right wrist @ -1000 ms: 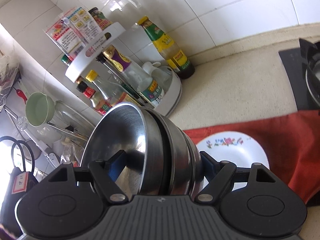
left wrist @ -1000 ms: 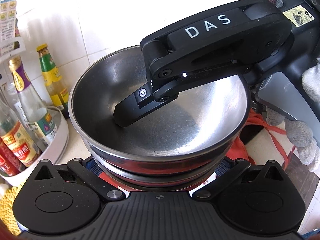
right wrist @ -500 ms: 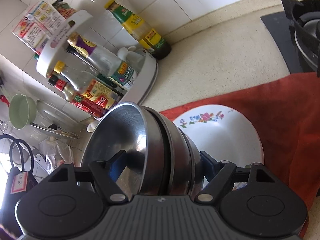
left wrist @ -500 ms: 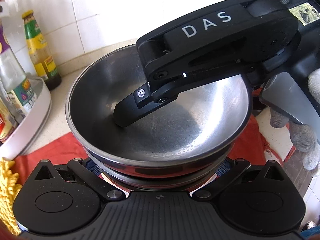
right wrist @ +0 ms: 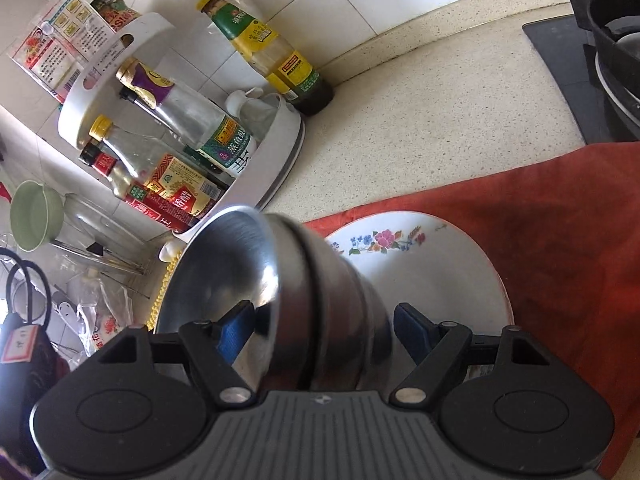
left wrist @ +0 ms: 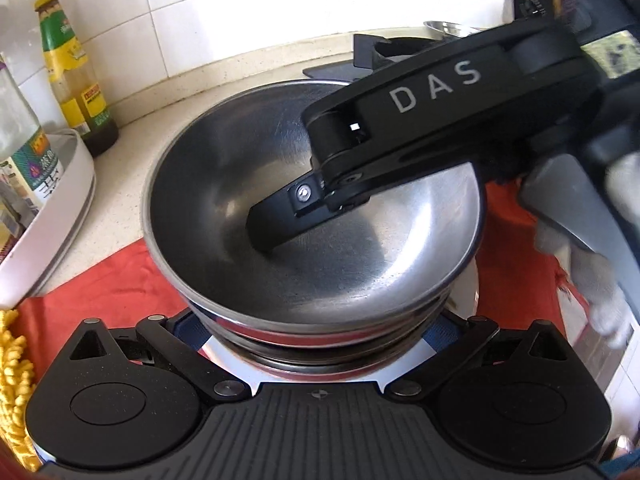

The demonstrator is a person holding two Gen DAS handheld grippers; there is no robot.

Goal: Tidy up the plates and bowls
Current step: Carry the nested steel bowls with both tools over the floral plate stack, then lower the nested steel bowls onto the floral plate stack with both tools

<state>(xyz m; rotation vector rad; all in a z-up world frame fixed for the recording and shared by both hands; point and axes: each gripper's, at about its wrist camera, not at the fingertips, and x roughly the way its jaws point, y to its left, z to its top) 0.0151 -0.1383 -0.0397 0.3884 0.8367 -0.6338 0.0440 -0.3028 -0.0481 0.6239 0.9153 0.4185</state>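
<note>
A stack of nested steel bowls (left wrist: 312, 184) hangs tilted just above a white floral plate (right wrist: 432, 272) lying on a red cloth (right wrist: 560, 240). My right gripper (right wrist: 324, 328) is shut on the stack. One of its fingers (left wrist: 276, 228) rests inside the top bowl, and the other blue pad (right wrist: 412, 332) sits under the stack's base. My left gripper (left wrist: 312, 320) straddles the lower bowls from the near side, shut on them, its pads mostly hidden behind the steel. In the left wrist view a sliver of the plate (left wrist: 466, 300) shows under the stack.
A white two-tier condiment rack (right wrist: 280, 152) full of bottles stands left of the cloth, with a green-capped bottle (right wrist: 272, 52) by the tiled wall. A black gas stove (right wrist: 600, 60) is at the right. A gloved hand (left wrist: 600, 280) holds the right gripper. Yellow fluffy cloth (left wrist: 12, 368) lies near left.
Both grippers have sunk together with the bowl stack held between them. The floral plate and red cloth have come closer underneath. The rack and bottles have slid away to the left.
</note>
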